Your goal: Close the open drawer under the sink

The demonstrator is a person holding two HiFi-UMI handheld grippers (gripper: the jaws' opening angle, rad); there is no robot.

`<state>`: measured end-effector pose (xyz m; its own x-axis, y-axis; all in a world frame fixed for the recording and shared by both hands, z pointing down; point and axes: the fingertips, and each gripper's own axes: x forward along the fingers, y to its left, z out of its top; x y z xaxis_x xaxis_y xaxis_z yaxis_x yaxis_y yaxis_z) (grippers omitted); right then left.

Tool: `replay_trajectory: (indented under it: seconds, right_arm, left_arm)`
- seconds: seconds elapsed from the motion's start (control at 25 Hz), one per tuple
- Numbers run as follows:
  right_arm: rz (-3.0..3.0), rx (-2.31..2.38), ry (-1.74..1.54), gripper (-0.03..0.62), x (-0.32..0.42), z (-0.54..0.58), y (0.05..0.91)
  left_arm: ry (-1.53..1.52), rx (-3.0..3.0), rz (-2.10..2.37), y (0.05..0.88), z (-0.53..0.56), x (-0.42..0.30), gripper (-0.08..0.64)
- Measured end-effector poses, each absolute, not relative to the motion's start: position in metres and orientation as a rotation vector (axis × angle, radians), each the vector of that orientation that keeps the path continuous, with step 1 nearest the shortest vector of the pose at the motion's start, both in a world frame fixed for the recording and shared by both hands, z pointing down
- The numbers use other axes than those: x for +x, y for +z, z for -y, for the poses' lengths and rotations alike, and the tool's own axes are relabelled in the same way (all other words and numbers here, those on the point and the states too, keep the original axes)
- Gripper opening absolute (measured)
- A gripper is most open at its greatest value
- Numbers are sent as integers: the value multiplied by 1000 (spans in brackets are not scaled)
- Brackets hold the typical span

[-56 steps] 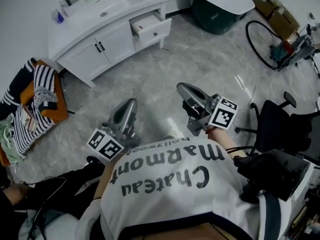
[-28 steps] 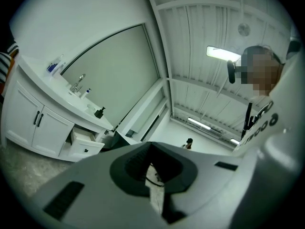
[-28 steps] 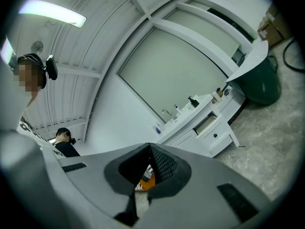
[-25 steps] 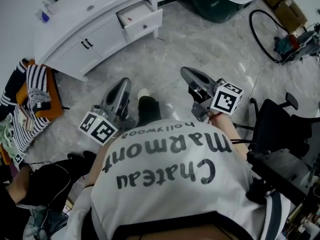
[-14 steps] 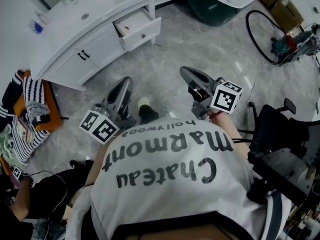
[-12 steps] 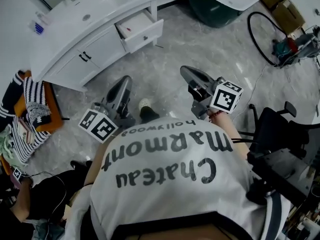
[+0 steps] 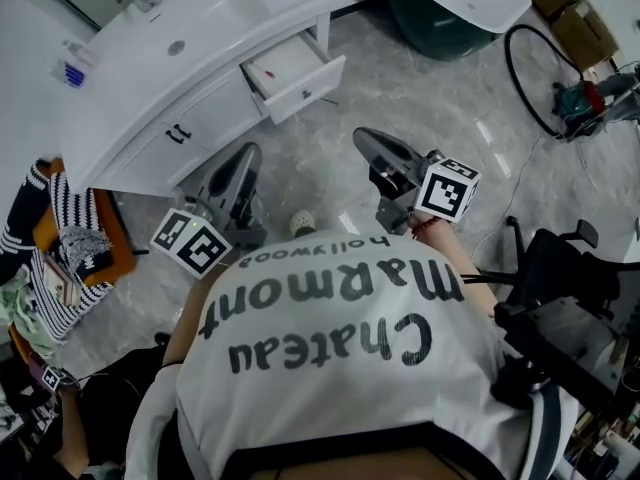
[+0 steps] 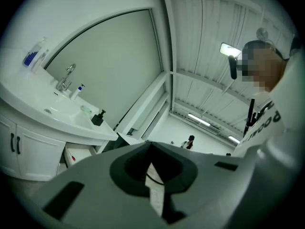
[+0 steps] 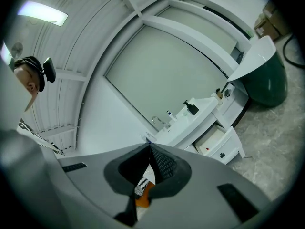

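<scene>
We hold the left gripper (image 7: 246,158) and the right gripper (image 7: 365,140) side by side above the floor (image 7: 430,98). Each has its jaws pressed together with nothing between them. The drawer (image 7: 297,72) stands pulled out under the right end of the sink (image 7: 190,38), far from both grippers.

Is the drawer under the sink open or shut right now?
Open: the drawer juts out from the white vanity, its inside visible from above.
</scene>
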<state>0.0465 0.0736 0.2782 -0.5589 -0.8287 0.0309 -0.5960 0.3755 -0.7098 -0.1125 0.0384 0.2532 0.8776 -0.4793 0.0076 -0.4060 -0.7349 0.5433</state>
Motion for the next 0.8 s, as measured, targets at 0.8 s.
replay_trajectory:
  seconds: [0.8]
  right_arm:
    - [-2296,-1261,-991,12,26,21,285]
  left_arm:
    - [-164,2516,619,260,55,-128,9]
